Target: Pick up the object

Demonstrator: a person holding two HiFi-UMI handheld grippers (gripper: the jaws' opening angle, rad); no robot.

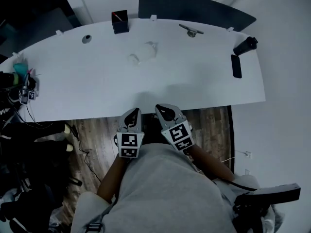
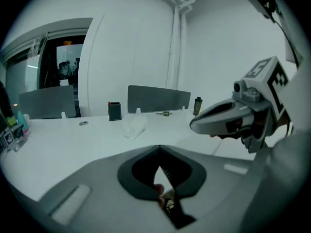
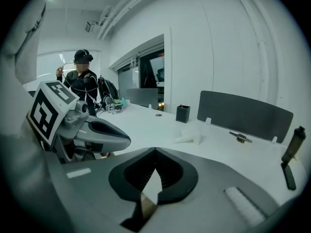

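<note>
Lying on its side mid-desk, the one clear object (image 1: 143,53) is laid with its long axis slanting from near-left to far-right. The left gripper (image 1: 132,114) and right gripper (image 1: 165,111) are held at the white desk's (image 1: 194,81) near edge, jaws closed together, empty. One box (image 1: 120,22), one bottle (image 1: 245,45) and one phone (image 1: 236,66) are also set on it, before a dark screen (image 1: 194,8) and white walls.

Your left gripper (image 1: 133,112) and right gripper (image 1: 163,108) sit side by side at the table's (image 1: 97,84) near edge. The object (image 1: 143,53) lies mid-table, well ahead of both. Box (image 1: 120,22) behind it to the left, disc (image 1: 86,39) left of the box. Metal tool (image 1: 191,31) far right, before the divider panel (image 1: 194,8). At the right end, 1 canister (image 1: 245,46) behind the phone (image 1: 236,66).
</note>
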